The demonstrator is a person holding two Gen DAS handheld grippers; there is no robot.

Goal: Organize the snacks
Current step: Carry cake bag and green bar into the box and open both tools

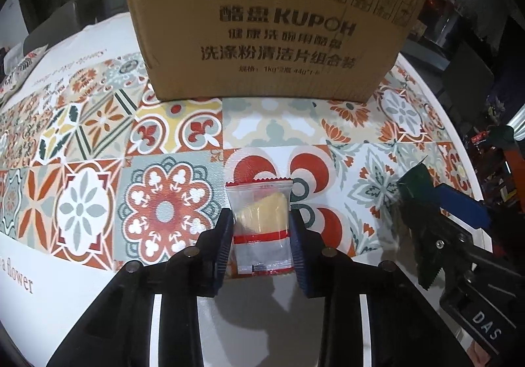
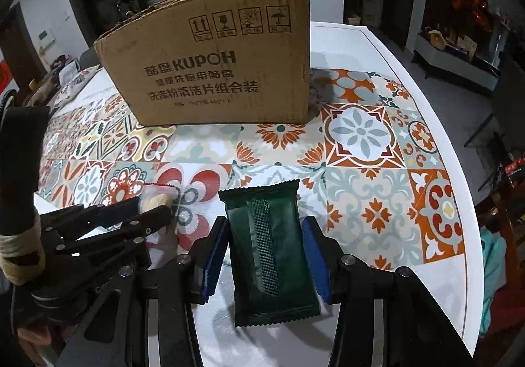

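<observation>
A clear snack packet (image 1: pixel 259 199) with red trim and a pale yellow piece inside sits between the fingers of my left gripper (image 1: pixel 261 217). Both pads press on its sides low over the patterned tablecloth (image 1: pixel 170 137), so the gripper is shut on it. My right gripper (image 2: pixel 265 224) is shut on a dark green snack packet (image 2: pixel 269 245), held lengthwise a little above the cloth with a shadow under it. The right wrist view shows the left gripper (image 2: pixel 151 206) at the left, with the clear packet (image 2: pixel 157 198). The left wrist view shows the right gripper (image 1: pixel 426 203) with the green packet (image 1: pixel 413 181).
A brown cardboard box (image 1: pixel 269 26) printed KUPOH stands upright on the cloth behind both grippers, also in the right wrist view (image 2: pixel 213 71). The white table edge (image 2: pixel 426 111) curves down the right. A patterned pouch (image 1: pixel 23 68) lies at the far left.
</observation>
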